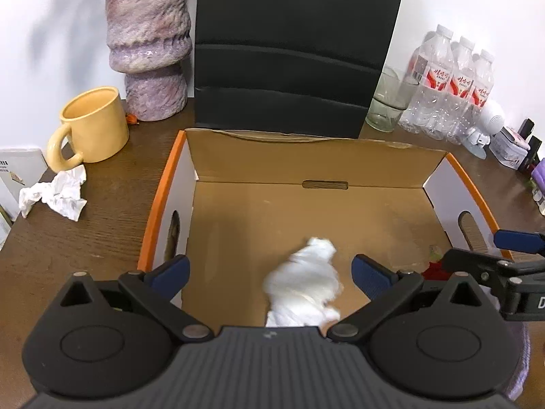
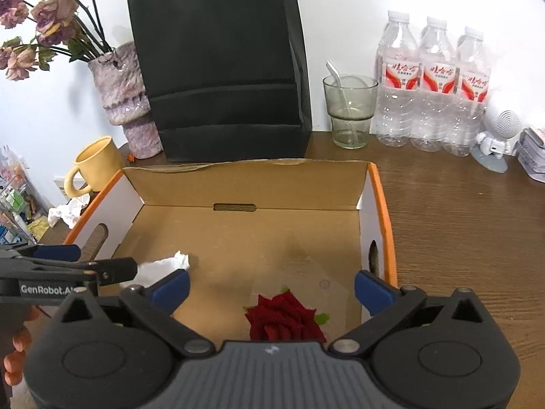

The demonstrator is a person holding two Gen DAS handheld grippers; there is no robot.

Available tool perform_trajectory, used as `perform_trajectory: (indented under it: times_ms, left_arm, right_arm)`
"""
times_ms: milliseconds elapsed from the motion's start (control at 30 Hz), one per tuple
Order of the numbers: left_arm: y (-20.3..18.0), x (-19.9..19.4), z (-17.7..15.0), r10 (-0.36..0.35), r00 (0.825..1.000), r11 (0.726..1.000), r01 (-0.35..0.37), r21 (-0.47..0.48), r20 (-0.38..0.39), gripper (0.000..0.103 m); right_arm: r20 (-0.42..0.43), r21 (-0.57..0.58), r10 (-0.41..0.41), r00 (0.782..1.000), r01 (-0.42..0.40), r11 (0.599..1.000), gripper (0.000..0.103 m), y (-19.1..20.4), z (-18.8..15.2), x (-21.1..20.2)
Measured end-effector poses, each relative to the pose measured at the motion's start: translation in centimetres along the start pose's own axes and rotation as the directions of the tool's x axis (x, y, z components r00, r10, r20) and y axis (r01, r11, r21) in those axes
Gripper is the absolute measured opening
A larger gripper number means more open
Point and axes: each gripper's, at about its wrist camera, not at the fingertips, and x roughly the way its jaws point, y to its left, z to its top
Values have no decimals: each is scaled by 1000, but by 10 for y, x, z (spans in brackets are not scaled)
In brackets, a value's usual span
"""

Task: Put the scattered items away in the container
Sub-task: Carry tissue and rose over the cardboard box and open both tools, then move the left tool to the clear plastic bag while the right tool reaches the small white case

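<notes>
An open cardboard box with orange rims (image 1: 160, 201) (image 2: 383, 201) stands on the wooden table. My left gripper (image 1: 269, 272) is open above the box's near left part. A blurred white tissue wad (image 1: 303, 286) is between its spread fingers, touching neither; its edge shows in the right wrist view (image 2: 170, 262). My right gripper (image 2: 272, 286) is open over the box's near right part, above a red rose (image 2: 284, 320) lying in the box, also seen in the left wrist view (image 1: 434, 271). Another crumpled tissue (image 1: 56, 196) (image 2: 69, 213) lies on the table left of the box.
A yellow mug (image 1: 93, 124) (image 2: 93, 165) and a purple vase (image 1: 150, 41) (image 2: 124, 99) stand at back left. A black paper bag (image 1: 293, 47) (image 2: 221, 64) is behind the box. A glass (image 2: 349, 109) and water bottles (image 2: 432, 85) stand at back right.
</notes>
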Motion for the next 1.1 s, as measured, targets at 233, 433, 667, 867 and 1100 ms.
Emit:
perform_trajectory:
  times_ms: [233, 433, 667, 867, 1100]
  left_arm:
    - [2, -29, -6, -7, 999, 1000, 7, -6, 32, 103]
    - [6, -60, -16, -14, 998, 1000, 15, -10, 66, 103]
    - [17, -95, -37, -25, 994, 999, 27, -17, 102, 103]
    - [34, -126, -67, -44, 989, 999, 47, -15, 141, 103]
    - [62, -151, -111, -65, 984, 997, 70, -23, 163, 103]
  right_arm:
    - [39, 4, -9, 999, 9, 1000, 103, 6, -3, -33]
    - [81, -16, -4, 997, 5, 1000, 103, 22, -11, -68]
    - [122, -50, 2, 992, 4, 999, 103, 42, -35, -107]
    - [157, -69, 7, 988, 4, 998, 103, 55, -65, -134]
    - [177, -77, 21, 984, -7, 997, 103, 74, -113, -154]
